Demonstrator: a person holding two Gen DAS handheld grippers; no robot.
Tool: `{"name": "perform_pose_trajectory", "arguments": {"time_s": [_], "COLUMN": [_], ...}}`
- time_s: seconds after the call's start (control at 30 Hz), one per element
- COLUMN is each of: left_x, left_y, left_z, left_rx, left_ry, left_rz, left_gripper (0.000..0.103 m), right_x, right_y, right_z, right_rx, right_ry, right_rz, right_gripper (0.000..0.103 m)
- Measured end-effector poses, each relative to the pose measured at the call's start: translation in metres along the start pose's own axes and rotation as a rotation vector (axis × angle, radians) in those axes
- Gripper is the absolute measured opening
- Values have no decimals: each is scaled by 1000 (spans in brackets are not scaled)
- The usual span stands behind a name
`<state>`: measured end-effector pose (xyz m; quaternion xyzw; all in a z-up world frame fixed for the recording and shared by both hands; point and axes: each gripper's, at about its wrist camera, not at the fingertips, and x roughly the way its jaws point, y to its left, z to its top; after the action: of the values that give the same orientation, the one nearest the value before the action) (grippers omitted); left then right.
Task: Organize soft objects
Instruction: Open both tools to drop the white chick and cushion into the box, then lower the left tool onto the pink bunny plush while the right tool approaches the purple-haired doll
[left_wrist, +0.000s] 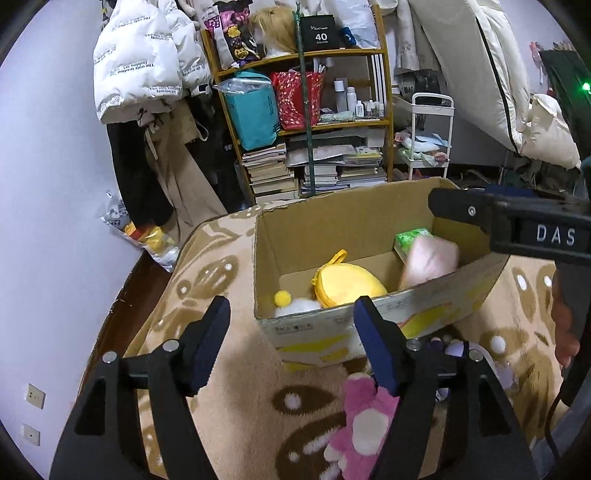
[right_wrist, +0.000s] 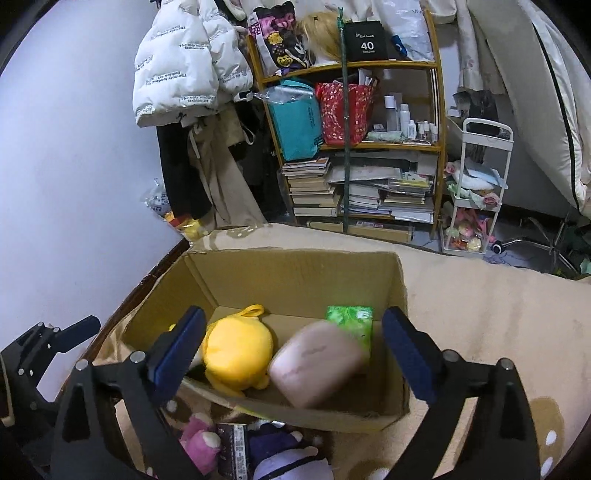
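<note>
An open cardboard box (left_wrist: 354, 225) (right_wrist: 295, 280) stands on a beige patterned blanket. Inside lie a yellow plush (left_wrist: 347, 282) (right_wrist: 236, 354), a green tissue pack (left_wrist: 412, 238) (right_wrist: 351, 319) and a blurred pink soft object (left_wrist: 430, 262) (right_wrist: 317, 363), apparently falling. My right gripper (right_wrist: 295, 350) is open and empty above the box; it shows in the left wrist view (left_wrist: 517, 221). My left gripper (left_wrist: 291, 339) is open and empty in front of the box. A pink plush (left_wrist: 362, 424) (right_wrist: 199, 439) and a purple plush (left_wrist: 458, 349) (right_wrist: 280, 446) lie on the blanket near the box.
A wooden shelf (left_wrist: 306, 122) (right_wrist: 354, 140) with books, bags and bottles stands behind. Coats (left_wrist: 140, 66) hang at the left. A white trolley (left_wrist: 432, 136) (right_wrist: 480, 184) stands at the right. The blanket (left_wrist: 240, 387) (right_wrist: 480, 314) extends around the box.
</note>
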<state>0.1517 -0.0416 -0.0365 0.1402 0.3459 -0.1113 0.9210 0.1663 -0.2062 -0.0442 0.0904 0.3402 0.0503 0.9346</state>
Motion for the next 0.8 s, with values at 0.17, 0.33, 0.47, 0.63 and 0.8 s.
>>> {"name": "perform_pose_trajectory", "arguments": {"time_s": [0.17, 0.33, 0.47, 0.63, 0.8], "left_x": [-18, -38, -52, -67, -79], "left_y": [6, 12, 13, 7, 0], "left_z": [-6, -13, -18, -28, -39], "left_rx": [-16, -34, -34, -8, 13], "left_ry": [-9, -10, -14, 0, 8], "left_rz": [1, 9, 9, 0, -10], "left_gripper": [83, 85, 89, 90, 91], "right_x": [-17, -37, -52, -70, -88], "right_y": [3, 9, 10, 8, 8], "right_z": [-1, -5, -11, -20, -28], "right_rx": [7, -5, -2, 7, 27], "right_ry": [-17, -34, -38, -42, -33], "right_rz": [6, 5, 5, -5, -7], "right_gripper": [100, 100, 101, 101, 101]}}
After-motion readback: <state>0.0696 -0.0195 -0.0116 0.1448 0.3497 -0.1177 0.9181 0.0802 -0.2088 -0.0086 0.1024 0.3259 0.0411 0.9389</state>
